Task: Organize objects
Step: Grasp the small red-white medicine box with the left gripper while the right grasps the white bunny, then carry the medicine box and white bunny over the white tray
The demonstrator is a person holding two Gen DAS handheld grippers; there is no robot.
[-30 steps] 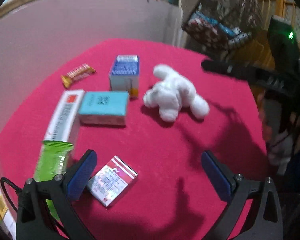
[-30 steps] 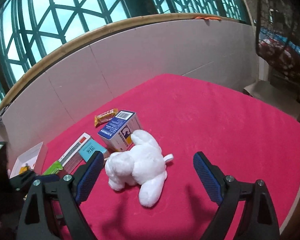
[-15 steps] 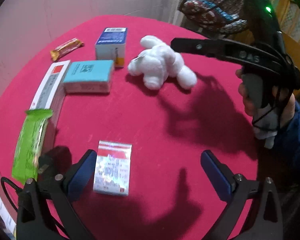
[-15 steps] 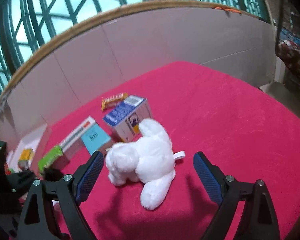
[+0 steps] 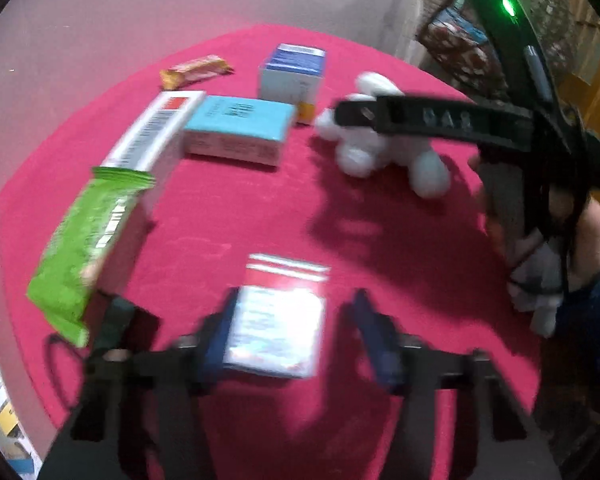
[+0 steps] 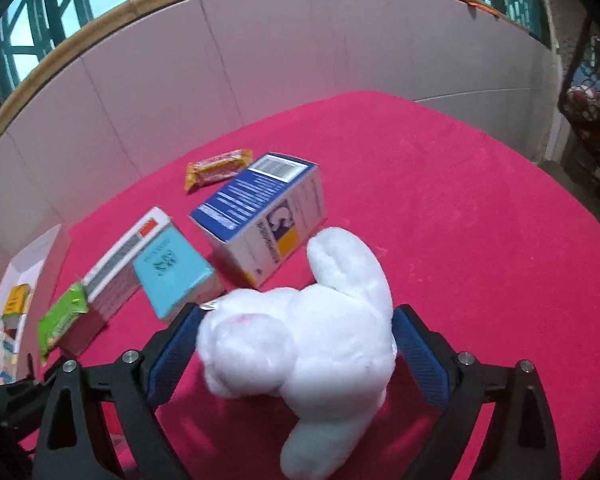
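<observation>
A small red-and-white packet (image 5: 278, 320) lies on the red table between the fingers of my left gripper (image 5: 296, 334). The left pad is against the packet's side and the right pad stands a little off it; the view is blurred. A white plush bunny (image 6: 304, 344) lies between the fingers of my right gripper (image 6: 296, 352), whose blue pads sit at its flanks. The bunny also shows in the left wrist view (image 5: 384, 148), with the right gripper's arm across it.
On the red table (image 6: 460, 200) lie a blue-and-white box (image 6: 260, 216), a teal box (image 6: 172, 268), a long white box (image 6: 120, 260), a green snack pack (image 6: 60, 324) and an orange bar (image 6: 216, 168). A white cardboard box (image 6: 24, 276) stands at the left edge. A wire basket (image 6: 592, 100) stands right.
My left gripper has moved forward around the packet and narrowed its jaws. My right gripper has moved in over the bunny and narrowed around it.
</observation>
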